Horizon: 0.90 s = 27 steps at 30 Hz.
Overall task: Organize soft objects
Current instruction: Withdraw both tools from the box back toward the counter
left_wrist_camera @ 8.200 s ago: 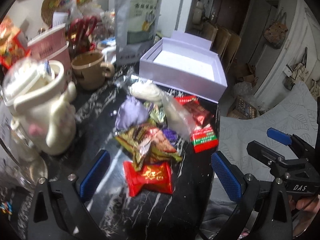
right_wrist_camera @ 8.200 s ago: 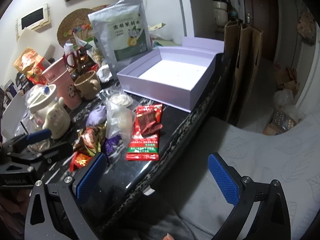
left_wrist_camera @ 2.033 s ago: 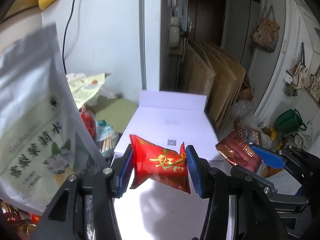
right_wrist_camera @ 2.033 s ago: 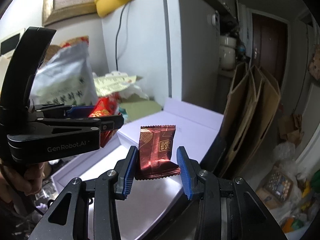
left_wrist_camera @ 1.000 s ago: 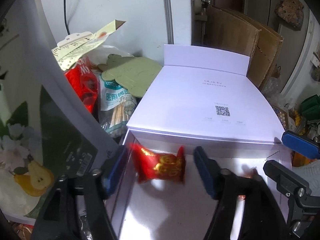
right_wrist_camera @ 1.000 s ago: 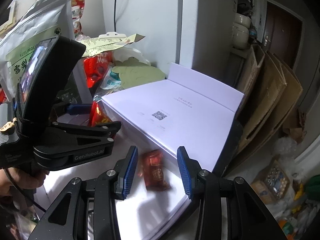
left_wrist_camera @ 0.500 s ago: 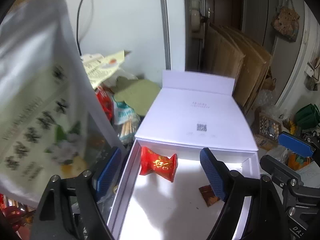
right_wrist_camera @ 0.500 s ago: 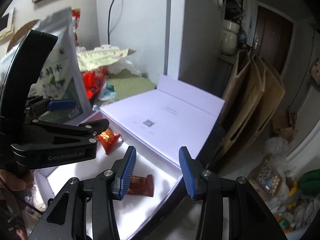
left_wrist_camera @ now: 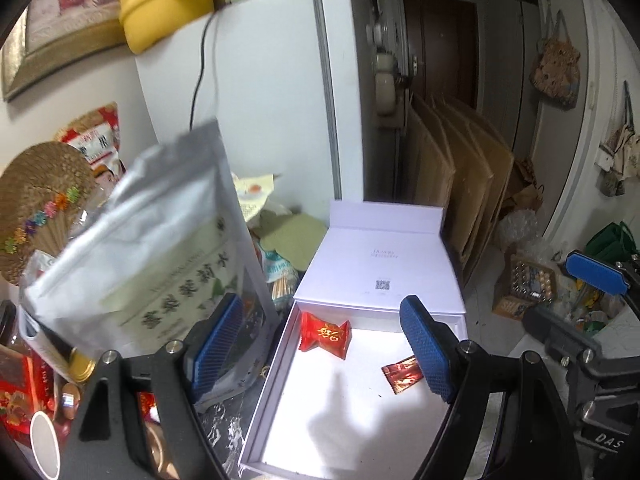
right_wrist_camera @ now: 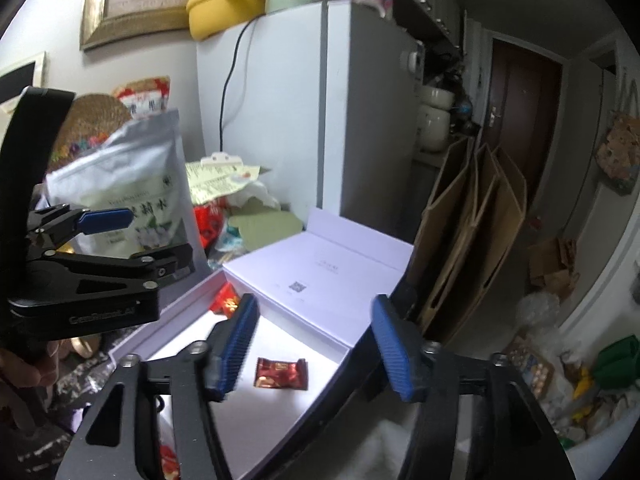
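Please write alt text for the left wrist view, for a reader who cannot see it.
An open white box holds a red candy and a dark red candy, lying apart. The left gripper hovers above, jaws open and empty, beside a silver pouch.

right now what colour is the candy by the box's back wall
Bright red with gold lettering, clearest in the left wrist view.

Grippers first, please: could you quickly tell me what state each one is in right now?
Left gripper: open, holding nothing.
Right gripper: open, holding nothing.
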Tool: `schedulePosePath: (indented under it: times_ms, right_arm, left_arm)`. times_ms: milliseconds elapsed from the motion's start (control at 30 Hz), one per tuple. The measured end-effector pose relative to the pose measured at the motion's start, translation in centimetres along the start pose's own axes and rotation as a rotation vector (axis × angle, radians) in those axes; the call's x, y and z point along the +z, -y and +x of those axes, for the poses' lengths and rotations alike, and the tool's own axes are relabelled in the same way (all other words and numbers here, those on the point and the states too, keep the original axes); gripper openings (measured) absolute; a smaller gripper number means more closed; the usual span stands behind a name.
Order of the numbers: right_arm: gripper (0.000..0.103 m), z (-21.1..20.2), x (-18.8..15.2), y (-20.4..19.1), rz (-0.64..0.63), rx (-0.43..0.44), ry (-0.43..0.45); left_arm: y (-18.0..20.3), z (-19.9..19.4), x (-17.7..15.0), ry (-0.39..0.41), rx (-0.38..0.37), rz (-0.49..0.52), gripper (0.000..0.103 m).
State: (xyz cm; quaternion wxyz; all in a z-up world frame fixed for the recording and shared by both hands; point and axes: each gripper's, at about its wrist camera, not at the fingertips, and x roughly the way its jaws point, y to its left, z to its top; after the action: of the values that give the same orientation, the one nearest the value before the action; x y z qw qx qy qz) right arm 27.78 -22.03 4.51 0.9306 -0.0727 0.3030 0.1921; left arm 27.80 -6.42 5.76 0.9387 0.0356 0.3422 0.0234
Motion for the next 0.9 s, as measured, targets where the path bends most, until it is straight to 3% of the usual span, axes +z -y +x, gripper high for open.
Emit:
schedulePosePath:
  times_ms: [167, 300, 900]
  right_arm:
    - [0.087, -3.3, 0.2, -0.7, 0.004, 0.002, 0.057]
    - [0.092, -5.6, 0.0, -1.1, -0.006, -0.014, 0.099]
    - [0.102, -12.8, -3.7, -3.4, -0.029, -0.03, 0.15]
  left_arm:
    - [0.1, -3.9, -0.3, 0.051, 0.009, 0.002, 0.082]
    - [0.2, -6.7, -1.1, 0.095, 0.015, 0.002, 0.1]
    - [0.5, -15.1, -7.7, 0.174, 0.022, -0.027, 0.1]
